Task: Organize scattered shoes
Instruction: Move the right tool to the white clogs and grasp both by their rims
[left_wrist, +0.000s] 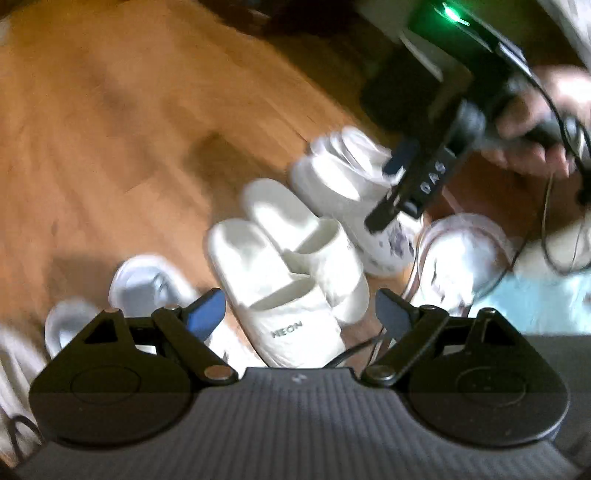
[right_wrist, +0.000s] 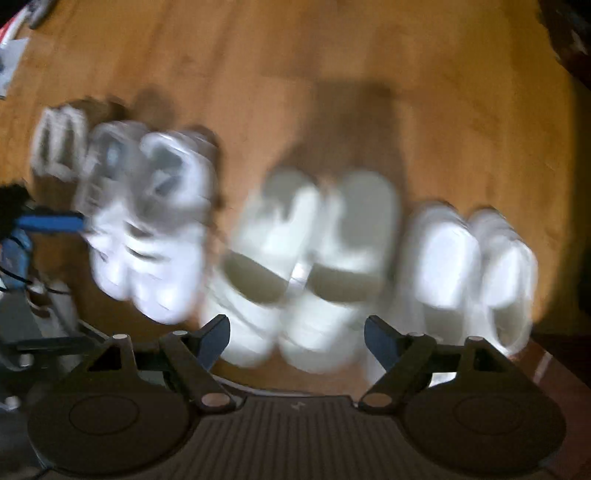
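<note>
White shoes stand in a row on the wooden floor (right_wrist: 295, 66). In the right wrist view, blurred, I see a pair of white sneakers (right_wrist: 147, 221) at left, white slides (right_wrist: 310, 266) in the middle and another white pair (right_wrist: 469, 269) at right. My right gripper (right_wrist: 297, 334) hangs open above the slides with nothing between its fingers. In the left wrist view the slides (left_wrist: 288, 273) marked NEON lie ahead of my left gripper (left_wrist: 301, 312), which is open and holds nothing. The right gripper (left_wrist: 395, 184) shows there too, above the white pair (left_wrist: 343, 181), held by a hand (left_wrist: 535, 122).
A further white shoe (left_wrist: 458, 254) with pink trim lies right of the slides, and grey-white sneakers (left_wrist: 144, 284) lie at left. A cable (left_wrist: 554, 221) trails from the right gripper. Pale blue fabric (left_wrist: 535, 299) is at the right edge. Papers (right_wrist: 11, 55) lie at the far left.
</note>
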